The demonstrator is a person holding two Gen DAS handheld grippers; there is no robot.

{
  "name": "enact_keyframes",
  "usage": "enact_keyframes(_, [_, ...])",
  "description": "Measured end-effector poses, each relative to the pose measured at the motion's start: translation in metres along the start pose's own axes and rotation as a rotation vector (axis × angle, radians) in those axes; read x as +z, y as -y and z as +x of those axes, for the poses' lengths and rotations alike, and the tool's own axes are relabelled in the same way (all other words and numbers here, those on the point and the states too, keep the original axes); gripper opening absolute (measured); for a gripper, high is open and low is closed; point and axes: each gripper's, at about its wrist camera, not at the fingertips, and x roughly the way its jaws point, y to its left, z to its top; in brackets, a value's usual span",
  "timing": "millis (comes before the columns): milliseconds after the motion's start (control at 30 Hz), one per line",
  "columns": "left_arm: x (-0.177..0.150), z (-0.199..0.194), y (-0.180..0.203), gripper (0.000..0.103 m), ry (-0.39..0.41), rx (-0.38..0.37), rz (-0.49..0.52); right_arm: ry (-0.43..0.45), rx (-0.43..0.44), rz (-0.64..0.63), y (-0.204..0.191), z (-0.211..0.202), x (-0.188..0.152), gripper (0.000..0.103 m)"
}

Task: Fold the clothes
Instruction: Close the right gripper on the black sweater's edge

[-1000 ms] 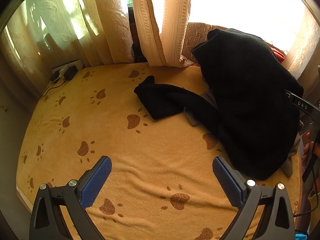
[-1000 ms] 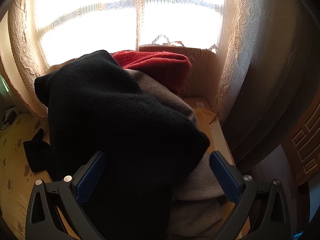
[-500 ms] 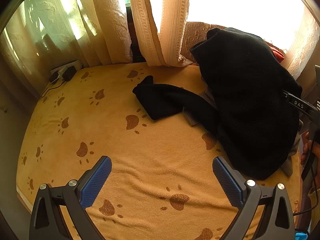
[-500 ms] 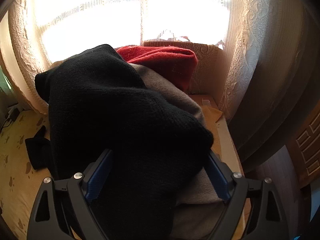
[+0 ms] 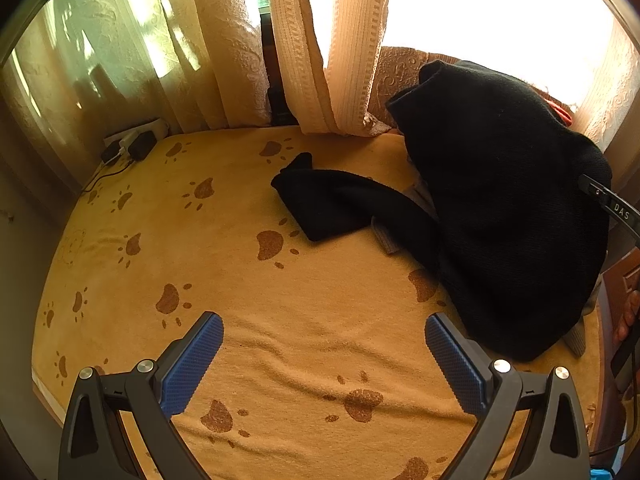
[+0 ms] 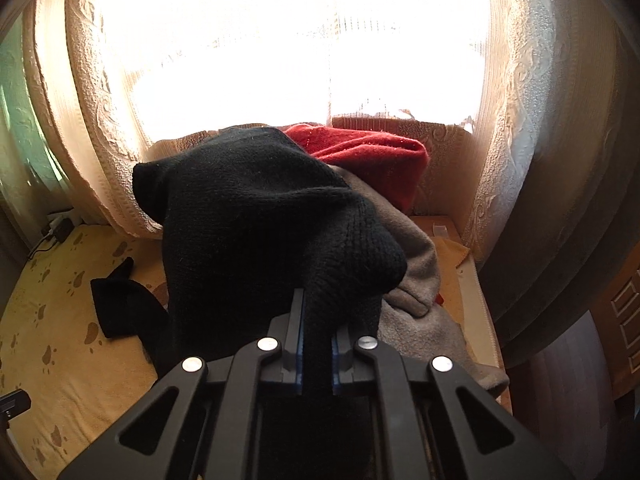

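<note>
A black knit sweater (image 5: 512, 208) lies heaped on the right of the yellow paw-print blanket (image 5: 280, 320), one sleeve (image 5: 332, 204) stretched left across it. My right gripper (image 6: 318, 344) is shut on a fold of this black sweater (image 6: 256, 216) at its near edge. Under it lie a grey garment (image 6: 416, 280) and, behind, a red one (image 6: 372, 160). My left gripper (image 5: 324, 356) hovers open over bare blanket, left of the sweater's near hem, nothing between its blue pads (image 5: 192, 364).
Cream curtains (image 5: 304, 48) and a bright window close off the far side. A power strip with plugs (image 5: 132, 144) sits at the far left corner. The bed's right edge (image 6: 484, 304) borders dark wooden floor. A person's hand (image 5: 628, 316) shows at the right rim.
My right gripper went from wide open around the black sweater's edge to shut on a fold of it. The left gripper stayed nearly still.
</note>
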Motion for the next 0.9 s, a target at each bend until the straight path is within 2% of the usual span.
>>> enact_keyframes(300, [-0.001, -0.004, -0.001, 0.103, 0.016, -0.013, 0.024, 0.057, 0.124, 0.023, -0.018, -0.045, -0.001, 0.01])
enact_keyframes(467, [0.0, -0.006, -0.012, 0.103, 0.031, -0.006, 0.022, 0.058, 0.183, -0.004, -0.045, -0.064, -0.008, 0.01])
enact_keyframes(633, [-0.001, -0.008, -0.029, 0.103, 0.041, -0.017, 0.008, 0.03, 0.235, -0.049, -0.08, -0.078, -0.023, 0.01])
enact_keyframes(900, [-0.007, -0.005, -0.067, 0.103, 0.046, 0.001, -0.017, -0.102, 0.34, -0.158, -0.159, -0.093, -0.071, 0.01])
